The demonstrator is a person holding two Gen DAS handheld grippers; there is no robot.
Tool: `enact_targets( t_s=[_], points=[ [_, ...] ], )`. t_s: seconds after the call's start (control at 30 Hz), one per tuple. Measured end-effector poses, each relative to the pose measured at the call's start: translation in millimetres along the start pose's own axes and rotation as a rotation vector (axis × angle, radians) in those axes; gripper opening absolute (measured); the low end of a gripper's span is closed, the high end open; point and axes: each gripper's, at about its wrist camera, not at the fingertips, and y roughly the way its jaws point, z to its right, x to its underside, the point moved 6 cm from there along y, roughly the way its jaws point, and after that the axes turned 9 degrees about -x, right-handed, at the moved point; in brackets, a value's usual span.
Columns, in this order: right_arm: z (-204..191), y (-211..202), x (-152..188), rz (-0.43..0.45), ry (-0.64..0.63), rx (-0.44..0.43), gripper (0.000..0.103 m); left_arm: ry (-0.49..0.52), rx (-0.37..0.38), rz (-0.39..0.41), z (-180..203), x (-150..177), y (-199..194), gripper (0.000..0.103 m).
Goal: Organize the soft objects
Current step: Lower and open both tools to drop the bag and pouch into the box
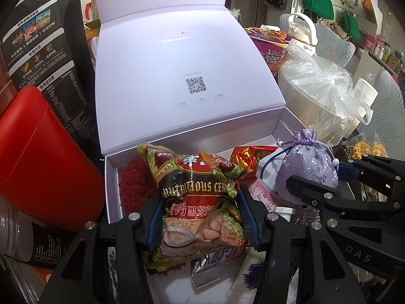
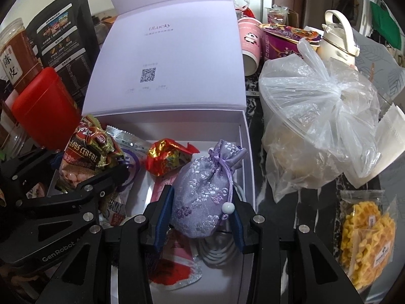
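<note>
My left gripper (image 1: 200, 215) is shut on a red and gold cereal packet (image 1: 197, 197) and holds it over the open white box (image 1: 111, 177). The packet also shows in the right wrist view (image 2: 86, 152). My right gripper (image 2: 202, 217) is shut on a lilac brocade drawstring pouch (image 2: 200, 195) above the box's right side (image 2: 249, 157). The pouch also shows in the left wrist view (image 1: 308, 162). Inside the box lie a red and gold foil sweet (image 2: 167, 159), a silver sachet (image 1: 215, 266), a red fluffy thing (image 1: 136, 185) and a white cable (image 2: 217, 250).
The box's lid (image 1: 177, 76) stands open at the back. A red container (image 1: 43, 157) and a black packet (image 1: 45, 58) stand to the left. A tied plastic bag over a pot (image 2: 319, 116), a white bottle (image 2: 339, 38) and a yellow snack packet (image 2: 367, 238) are to the right.
</note>
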Motion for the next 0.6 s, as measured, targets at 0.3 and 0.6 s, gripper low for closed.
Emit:
enact_targets(
  t_s=[0.3, 0.6],
  points=[
    [-3.0, -21.2, -5.9, 0.052, -0.029, 0.003, 0.054, 0.004, -0.013, 0.026, -0.8, -2.5, -6.7, 0.053],
    [5.0, -27.8, -4.7, 0.058, -0.011, 0.027, 0.054, 0.052, -0.029, 0.072, 4.3, -3.6, -21.1, 0.053]
  ],
)
